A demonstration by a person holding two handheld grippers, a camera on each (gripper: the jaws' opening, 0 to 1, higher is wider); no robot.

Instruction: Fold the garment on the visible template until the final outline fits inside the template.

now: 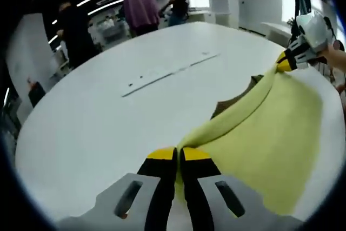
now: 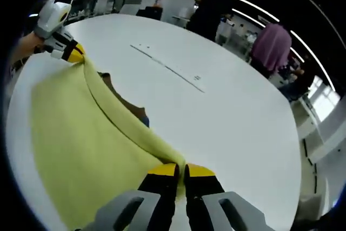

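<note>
No brand, label or legible writing shows on anything — the small dark marks along a thin line [image 1: 172, 73] on the white table [image 1: 97, 128] are too small to read.

In the left gripper view the left gripper [image 1: 178, 155] has its yellow-tipped jaws pressed together on one corner of the yellow garment [image 1: 265, 133], with cloth pinched between them. From there the top edge of the garment runs taut up to the right gripper [image 1: 285, 62], which comes in from the right and is closed on the far corner; a person's hand [image 1: 338, 58] holds it. The cloth hangs below that edge as a sheet, held up above the table.

The right gripper view gives the mirror of this: the right gripper's jaws are closed on the near corner of the garment, and the left gripper nips the far one at upper left.

A brown patch [image 1: 238, 98] peeks from behind the garment's edge; what it is cannot be told. People [image 1: 140, 6] stand beyond the table's far side.
</note>
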